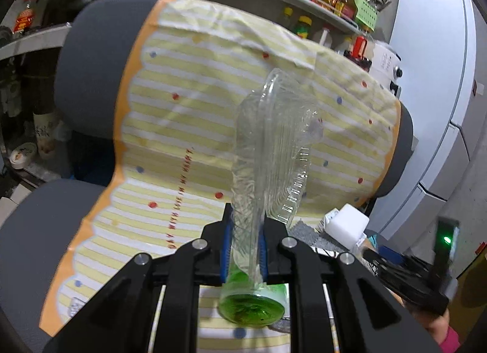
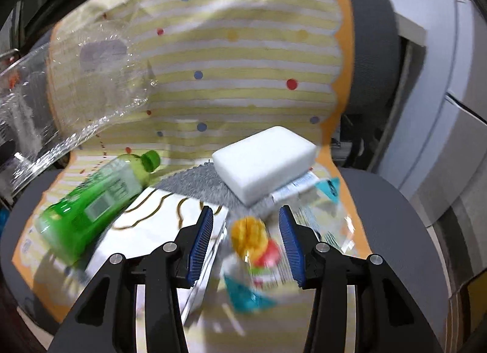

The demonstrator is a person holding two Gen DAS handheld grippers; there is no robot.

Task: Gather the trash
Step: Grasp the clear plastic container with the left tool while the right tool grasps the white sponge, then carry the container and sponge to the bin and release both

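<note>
Both wrist views look steeply down, close, sharing the striped cloth on the chair.

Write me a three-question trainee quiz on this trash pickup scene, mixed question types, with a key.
1. True or false: the left gripper is shut on a clear plastic container.
2. Multiple choice: what lies between the open fingers of the right gripper? A) the green bottle B) a colourful clear wrapper C) the white block
3. Short answer: what covers the grey chair that the items lie on?

Key
1. True; its pads press on the crumpled container.
2. B; the pads do not touch it.
3. A yellow-striped cloth with coloured dots and an orange border.
</note>
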